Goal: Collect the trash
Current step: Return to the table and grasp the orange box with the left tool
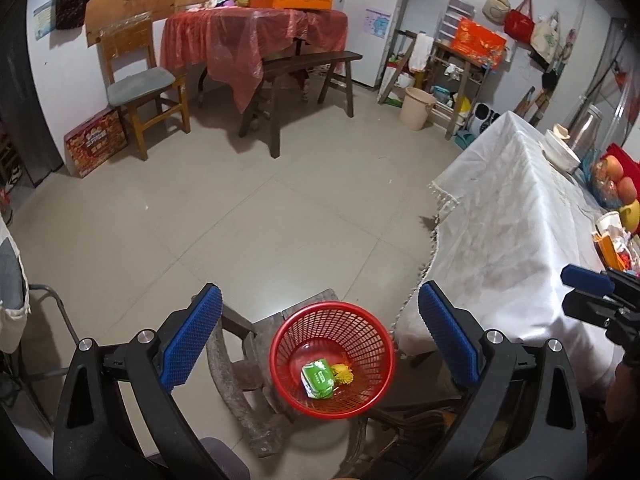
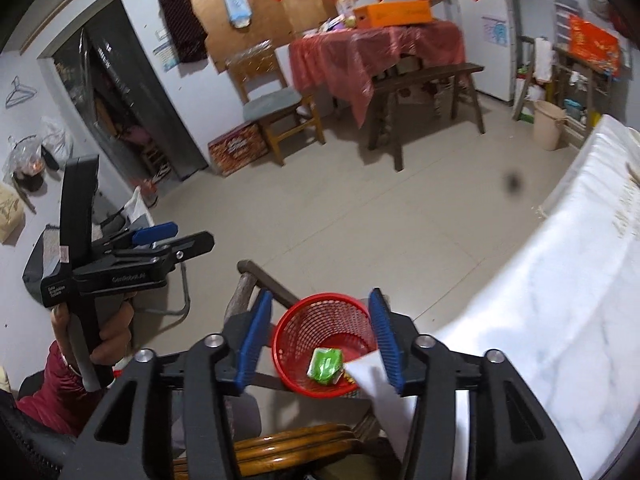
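A red mesh basket [image 1: 280, 360] stands on a low wooden stool; it also shows in the right wrist view [image 2: 320, 320]. Inside lie a green wrapper [image 1: 317, 378] [image 2: 326, 364] and a yellow scrap [image 1: 343, 374]. My left gripper [image 1: 320, 340] is open and empty above the basket. My right gripper [image 2: 322, 340] is open over the basket. A white sheet of paper [image 2: 380, 388] lies against its right finger, loose, with a corner over the basket rim. The right gripper also shows at the right edge of the left wrist view [image 1: 592, 296].
A table with a white cloth [image 1: 512, 220] stands right of the basket, carrying bowls, fruit and packets. A wooden chair back [image 2: 288, 444] is just below my right gripper. Across the tiled floor stand a red-covered table [image 1: 256, 36], a dark bench [image 1: 308, 72] and a chair [image 1: 140, 88].
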The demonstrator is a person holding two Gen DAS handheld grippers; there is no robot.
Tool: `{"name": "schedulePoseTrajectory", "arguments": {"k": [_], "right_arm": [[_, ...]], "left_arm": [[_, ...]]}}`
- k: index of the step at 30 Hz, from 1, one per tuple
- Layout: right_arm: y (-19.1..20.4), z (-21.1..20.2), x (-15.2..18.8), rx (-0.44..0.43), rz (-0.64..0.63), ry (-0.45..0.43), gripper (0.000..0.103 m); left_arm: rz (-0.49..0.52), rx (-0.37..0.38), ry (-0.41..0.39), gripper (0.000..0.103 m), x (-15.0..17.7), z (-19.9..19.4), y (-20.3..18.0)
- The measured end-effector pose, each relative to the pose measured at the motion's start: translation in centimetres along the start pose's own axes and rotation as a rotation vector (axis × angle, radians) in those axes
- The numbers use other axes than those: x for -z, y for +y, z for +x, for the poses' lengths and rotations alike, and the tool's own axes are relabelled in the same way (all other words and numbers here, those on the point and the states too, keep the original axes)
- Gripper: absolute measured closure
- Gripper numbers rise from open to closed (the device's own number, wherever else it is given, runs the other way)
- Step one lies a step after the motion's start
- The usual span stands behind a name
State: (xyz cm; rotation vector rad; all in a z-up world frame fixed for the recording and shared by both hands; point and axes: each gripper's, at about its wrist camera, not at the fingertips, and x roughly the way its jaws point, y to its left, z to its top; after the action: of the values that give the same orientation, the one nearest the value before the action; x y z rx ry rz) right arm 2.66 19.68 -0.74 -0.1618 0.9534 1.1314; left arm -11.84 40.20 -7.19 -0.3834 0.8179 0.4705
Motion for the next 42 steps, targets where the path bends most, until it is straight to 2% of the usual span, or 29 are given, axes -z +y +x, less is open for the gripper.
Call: {"name": "schedulePoseTrajectory", "arguments": {"k": [4,9,11,12,14,19,21,26,31,32,36,40,42], "right_arm": [[-1.7,-2.2,0.0,0.055,0.025,-0.075,0.034],[-5.3,-6.7,0.8,0.157,0.084,-0.218,0.010],[-7.2,-9.1,1.5,0.216,0.120,-0.298,0.006],[-8.5,-10.7,2.1,0.262,0.141,-0.351,0.006],[-10.5,-12.6,2.9,0.322,0.160,-0.392,0.006],[-16.7,-16.4,6.4,0.491,0.222,-0.439,0.006],[-19.7,-17.9,7.8,0.538,0.275,-0.442,0.006],[-26.0,-21.3,11.8,0.581,0.427,-0.475,0.006],[-29.7,-23.5,15.5,0.648,0.508,-0.518,0.006],[-29.0,-23.5,16.0,0.659,0.513,-0.523,0.006],[-31.6,-24.5,18.0,0.677,0.549,-0.551,0.006],[-32.0,-24.7,19.1,0.679,0.565,-0.555,0.006],[-33.0,-25.2,19.8,0.638,0.592,-0.567,0.006]], "left_arm": [[0.039,0.031,-0.021,0.008,-0.1,-0.7,-1.9],[0.096,0.116,-0.028,0.008,-0.3,-1.1,-5.5],[0.132,0.142,-0.025,0.008,-0.3,-1.0,-7.3],[0.152,0.148,-0.024,0.008,-0.2,-0.9,-8.3],[0.197,0.171,-0.015,0.008,0.1,-0.5,-10.7],[0.302,0.215,0.020,0.008,0.9,0.9,-17.1],[0.331,0.258,0.029,0.008,1.0,1.5,-20.0],[0.355,0.367,0.035,0.008,0.4,2.8,-26.5],[0.400,0.439,0.090,0.008,0.0,4.7,-33.3],[0.418,0.452,0.103,0.008,0.0,5.1,-35.0],[0.490,0.485,0.130,0.008,0.2,6.0,-40.7],[0.527,0.495,0.150,0.008,0.0,7.1,-46.1],[0.511,0.492,0.170,0.008,-0.4,8.0,-47.9]]}}
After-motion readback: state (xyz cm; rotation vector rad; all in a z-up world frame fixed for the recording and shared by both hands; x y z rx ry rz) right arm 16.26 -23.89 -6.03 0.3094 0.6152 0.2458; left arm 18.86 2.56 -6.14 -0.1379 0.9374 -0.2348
